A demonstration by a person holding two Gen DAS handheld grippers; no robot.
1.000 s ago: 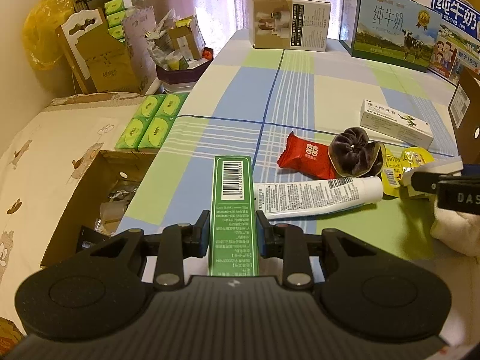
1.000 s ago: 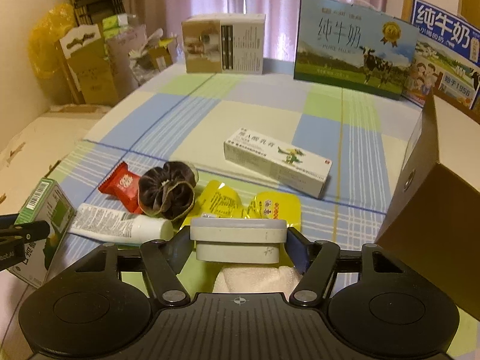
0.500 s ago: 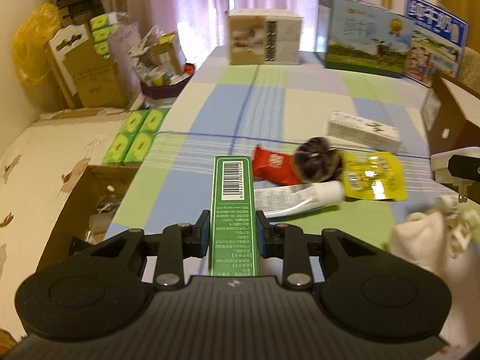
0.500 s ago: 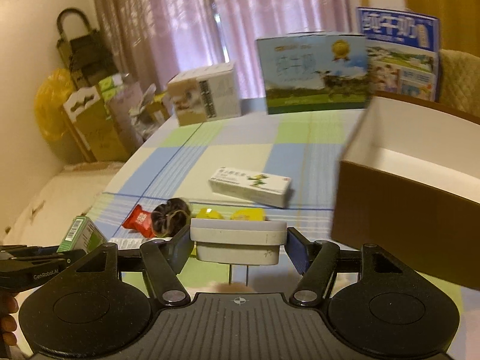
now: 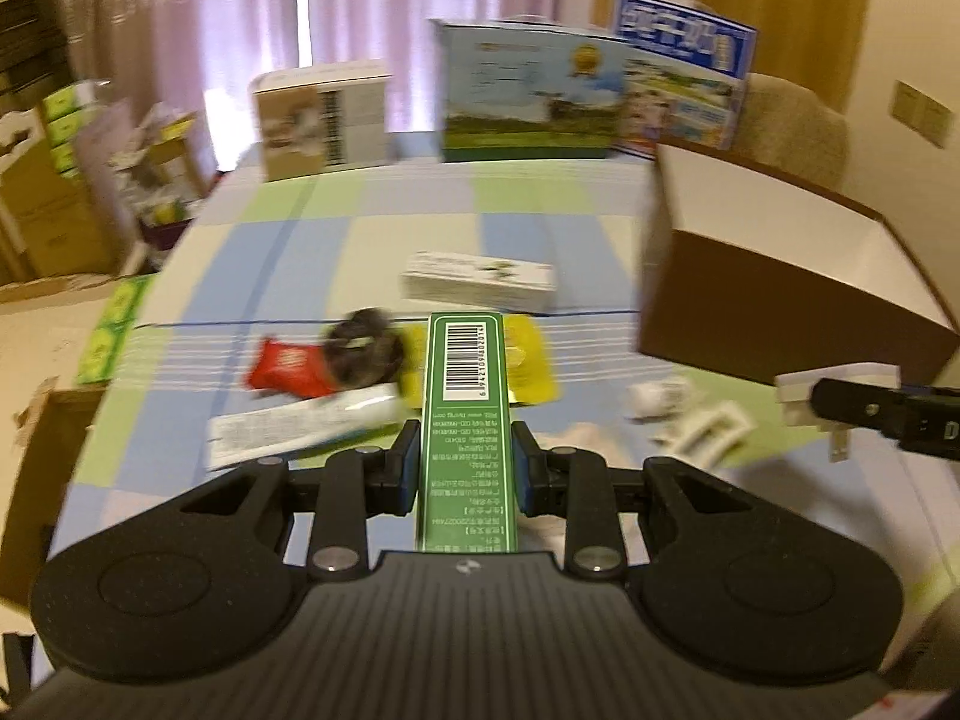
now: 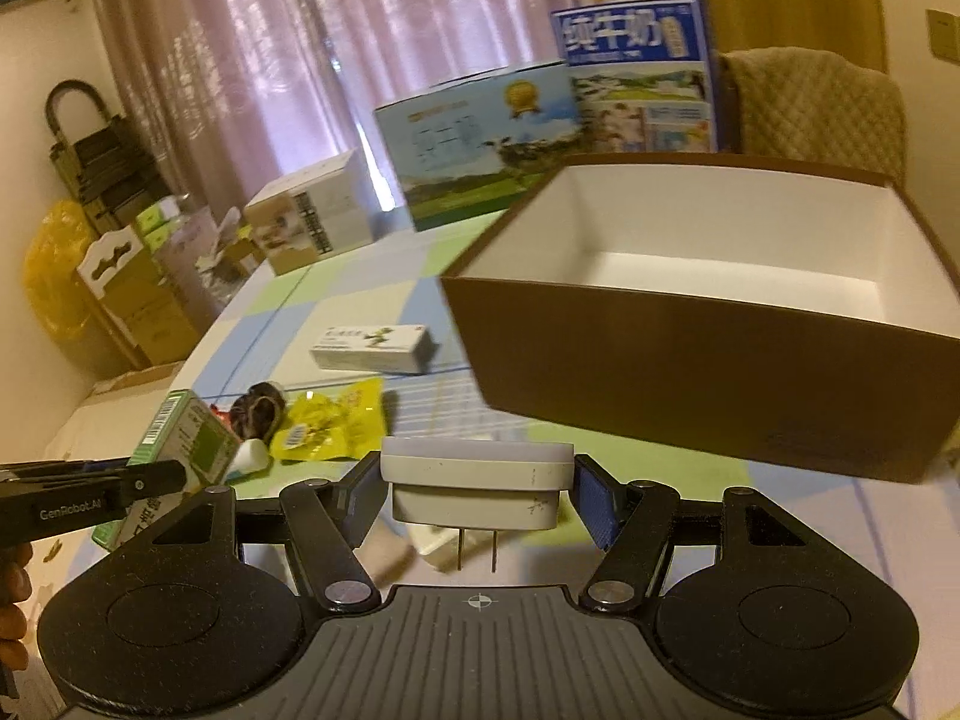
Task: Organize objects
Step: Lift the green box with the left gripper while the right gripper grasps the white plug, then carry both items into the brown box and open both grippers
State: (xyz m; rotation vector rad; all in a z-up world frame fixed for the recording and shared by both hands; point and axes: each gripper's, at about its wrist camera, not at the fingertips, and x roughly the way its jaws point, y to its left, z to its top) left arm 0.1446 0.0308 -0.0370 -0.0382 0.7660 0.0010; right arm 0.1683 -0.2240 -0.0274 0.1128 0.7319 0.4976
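My left gripper (image 5: 465,468) is shut on a long green carton (image 5: 468,396) with a barcode on top, held above the checked tablecloth. My right gripper (image 6: 477,489) is shut on a white plug adapter (image 6: 477,480) whose two prongs point down. Ahead of it, right of centre, stands an open brown box (image 6: 690,354) with a white, bare inside. In the left wrist view that brown box (image 5: 774,300) is at the right, and the adapter (image 5: 834,390) shows at the right edge. On the cloth lie a white tube (image 5: 300,429), a red packet (image 5: 288,366), a dark scrunchie (image 5: 366,348), a yellow pouch (image 5: 528,360) and a white medicine box (image 5: 480,282).
Milk cartons (image 6: 486,150) and a beige box (image 6: 306,222) stand along the table's far side. White cloth and a white clip (image 5: 702,432) lie near the front right. Left of the table are cardboard boxes and green packs (image 5: 108,330) on the floor. A padded chair (image 6: 816,108) stands behind the brown box.
Both grippers have risen and swung right toward the brown box, still holding their items. The box's open inside now faces the right wrist camera.
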